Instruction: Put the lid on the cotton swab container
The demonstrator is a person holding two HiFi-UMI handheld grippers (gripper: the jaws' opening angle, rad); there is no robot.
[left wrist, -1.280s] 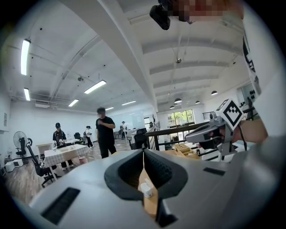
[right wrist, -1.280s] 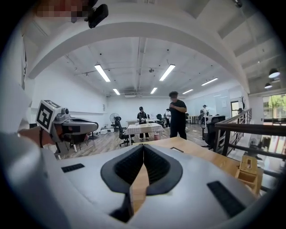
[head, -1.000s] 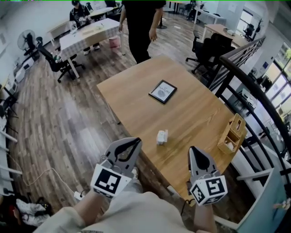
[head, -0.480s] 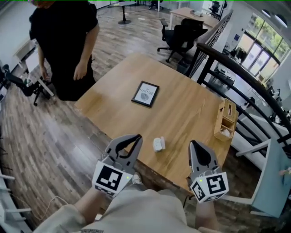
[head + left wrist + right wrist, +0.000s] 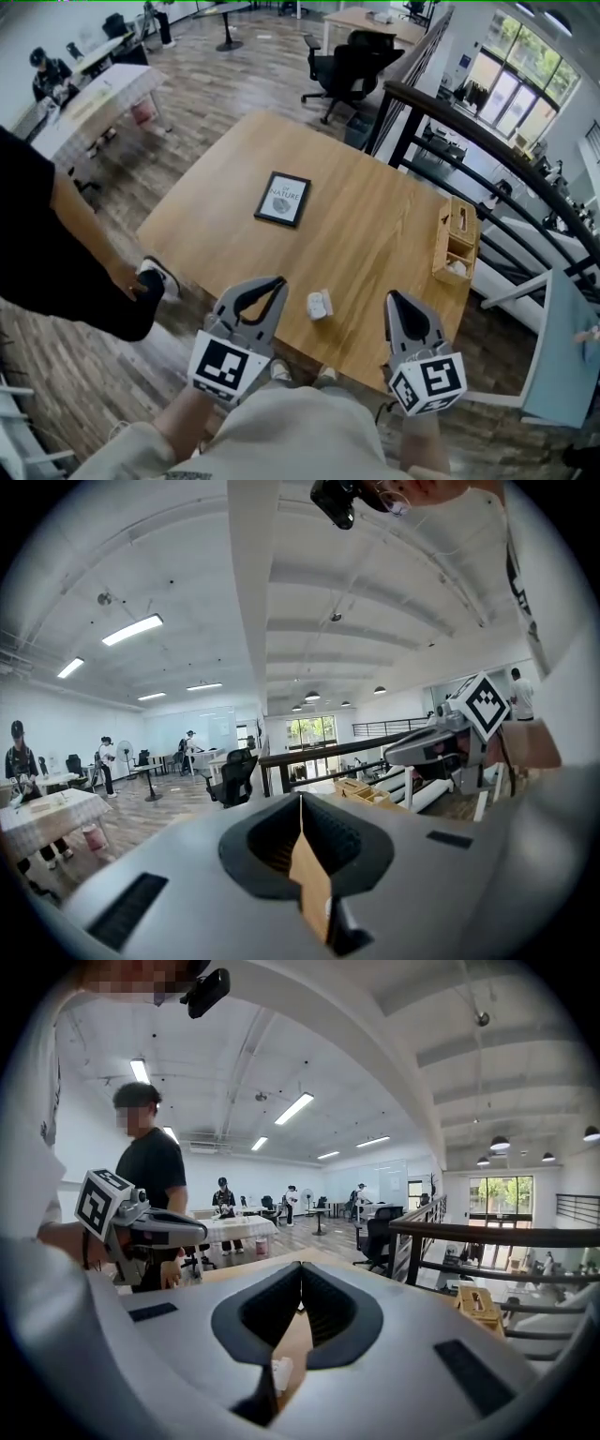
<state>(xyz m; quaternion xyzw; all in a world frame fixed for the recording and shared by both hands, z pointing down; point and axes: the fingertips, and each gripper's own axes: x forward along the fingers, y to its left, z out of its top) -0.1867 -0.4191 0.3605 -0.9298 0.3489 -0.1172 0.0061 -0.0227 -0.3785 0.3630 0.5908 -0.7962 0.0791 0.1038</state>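
In the lower centre of the head view, the small white cotton swab container (image 5: 319, 305) sits on the light wooden table (image 5: 375, 234), close to the table's near edge. It is too small to tell whether its lid is on. It lies between the two grippers and touches neither.

The left gripper (image 5: 277, 282), grey with a black-and-white marker cube, is in the lower left of the frame, its tip over the table's near edge. In the left gripper view its jaws are pressed together at the tips and grasp nothing. The right gripper (image 5: 394, 299), of the same build, is in the lower right, to the right of the container. In the right gripper view its jaws are likewise clenched tip to tip and empty, and a bit of the white container shows through the gap below them, low in that frame.

Further up the table, near the frame's centre, a black-framed picture (image 5: 283, 198) lies flat. A light wooden desk organiser with compartments (image 5: 455, 244) stands at the table's right edge. A black metal railing (image 5: 487, 141) runs diagonally behind it across the upper right. At the left edge a person in a black top (image 5: 47, 253) stands beside the table, one hand hanging down. Black office chairs (image 5: 352, 66) stand on the wood-plank floor at the top of the frame.
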